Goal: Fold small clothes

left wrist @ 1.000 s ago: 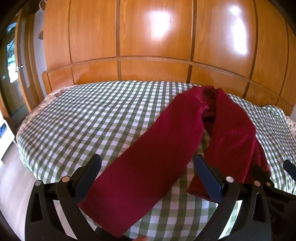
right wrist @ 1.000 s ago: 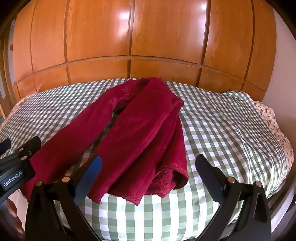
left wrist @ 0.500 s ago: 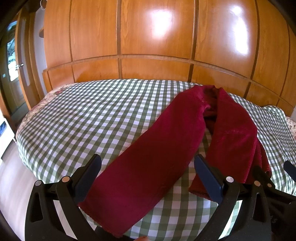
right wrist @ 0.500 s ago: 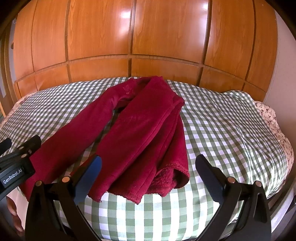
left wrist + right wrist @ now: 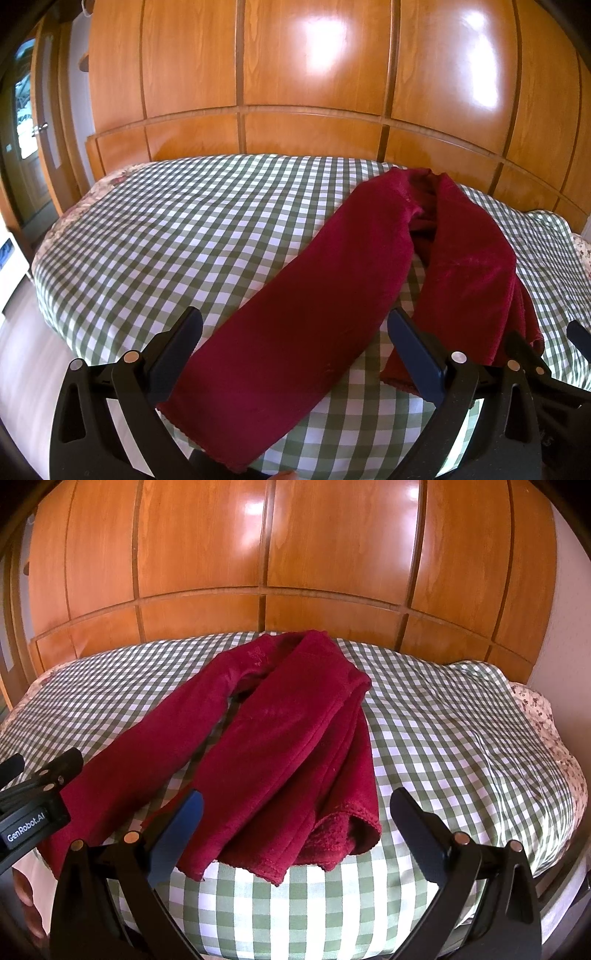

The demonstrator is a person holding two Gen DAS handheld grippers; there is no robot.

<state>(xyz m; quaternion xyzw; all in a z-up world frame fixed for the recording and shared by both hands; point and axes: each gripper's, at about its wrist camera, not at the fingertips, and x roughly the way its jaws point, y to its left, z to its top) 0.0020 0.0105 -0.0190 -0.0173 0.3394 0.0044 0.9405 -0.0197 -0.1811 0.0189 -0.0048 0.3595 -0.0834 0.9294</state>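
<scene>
Little has moved since a second ago: both my views have crept slightly nearer the bed, and the garment lies as it did.

My dark red fleece garment (image 5: 288, 738) lies spread on the bed, its collar end toward the wooden wall and its hems toward me. One long sleeve (image 5: 295, 332) runs diagonally down to the near edge of the bed, its cuff at the edge. The body is folded over itself, with a rolled hem showing fuzzy lining at the near right corner.

My left claw (image 5: 295, 332) hangs wide open over that sleeve, one finger on each side of it, gripping nothing. My right claw (image 5: 295, 812) is equally wide open, hovering just above the body's near hem, also empty.

On the left claw's housing, seen at the left edge of the right view, I can read white lettering: "GenRobot.AI" (image 5: 26, 830).

Beneath the garment is a green-and-white checked bedspread (image 5: 166, 240), with a floral sheet (image 5: 535, 709) showing at its far right edge. Glossy wooden panelling (image 5: 314, 554) rises behind the bed.
</scene>
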